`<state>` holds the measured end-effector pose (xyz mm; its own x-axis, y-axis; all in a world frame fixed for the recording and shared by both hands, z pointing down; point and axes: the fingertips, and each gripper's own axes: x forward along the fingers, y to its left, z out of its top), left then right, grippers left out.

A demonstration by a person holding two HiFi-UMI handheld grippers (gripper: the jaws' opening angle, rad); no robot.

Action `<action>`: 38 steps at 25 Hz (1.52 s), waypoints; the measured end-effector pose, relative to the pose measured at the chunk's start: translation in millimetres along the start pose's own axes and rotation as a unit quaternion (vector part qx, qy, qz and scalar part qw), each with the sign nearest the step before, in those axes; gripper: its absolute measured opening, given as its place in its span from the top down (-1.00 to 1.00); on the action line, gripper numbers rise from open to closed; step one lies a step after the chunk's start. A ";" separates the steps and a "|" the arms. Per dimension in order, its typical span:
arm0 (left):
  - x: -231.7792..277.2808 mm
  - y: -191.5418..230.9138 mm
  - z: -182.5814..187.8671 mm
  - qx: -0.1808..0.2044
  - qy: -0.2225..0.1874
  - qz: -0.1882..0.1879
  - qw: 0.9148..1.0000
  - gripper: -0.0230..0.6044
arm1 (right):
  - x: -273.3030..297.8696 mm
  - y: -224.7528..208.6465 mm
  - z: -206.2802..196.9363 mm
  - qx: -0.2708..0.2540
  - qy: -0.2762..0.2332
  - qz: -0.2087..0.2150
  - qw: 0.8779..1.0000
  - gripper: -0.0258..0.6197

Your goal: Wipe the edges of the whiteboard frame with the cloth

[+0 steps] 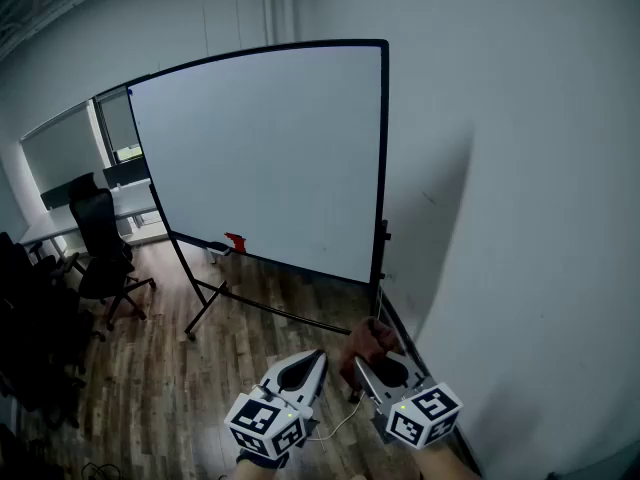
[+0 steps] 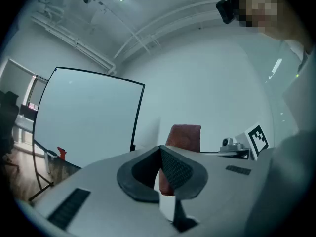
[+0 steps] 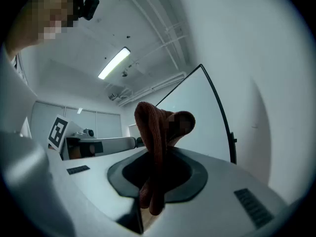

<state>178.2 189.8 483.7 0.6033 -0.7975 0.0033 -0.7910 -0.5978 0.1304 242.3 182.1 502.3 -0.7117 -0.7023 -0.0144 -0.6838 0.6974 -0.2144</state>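
office room, wood floor [image 1: 170,388], pale wall [image 1: 520,218] on my right. the whiteboard [image 1: 270,158] stands on its rolling stand close to that wall, its black frame [image 1: 382,168] running down the right edge. a black office chair [image 1: 100,243] sits off the board's left edge. my right gripper [image 3: 155,181] has its jaws clamped on the red-brown cloth [image 3: 155,142], which bunches up above them, low and near the frame's bottom right corner but apart from it. my left gripper [image 2: 160,167] sits just beside it, jaws together with nothing between them.
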 end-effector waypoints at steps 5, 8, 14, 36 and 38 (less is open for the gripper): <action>3.1 -2.3 -1.5 0.001 0.001 0.002 1.000 0.90 | -2.2 -4.8 -0.7 -0.002 0.002 0.001 1.000 0.72; 1.9 -5.9 -1.8 0.000 0.002 0.003 1.000 0.90 | -5.8 -2.2 0.3 -0.003 0.005 0.007 1.000 0.72; 7.7 -2.3 5.8 0.010 0.000 0.010 1.000 0.90 | -8.1 -11.2 17.6 -0.012 -0.011 0.003 1.000 0.72; 51.0 32.2 48.8 0.022 -0.039 0.026 0.999 0.90 | 30.9 -54.1 68.4 -0.044 -0.047 0.011 0.998 0.72; 60.7 48.3 54.7 0.025 -0.040 0.020 0.999 0.90 | 46.9 -58.8 73.6 -0.051 -0.049 0.006 0.997 0.72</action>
<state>171.1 108.0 435.9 0.5622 -0.8238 -0.0728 -0.8199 -0.5667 0.0814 260.9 97.6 442.3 -0.7037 -0.7015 -0.1126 -0.6923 0.7127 -0.1131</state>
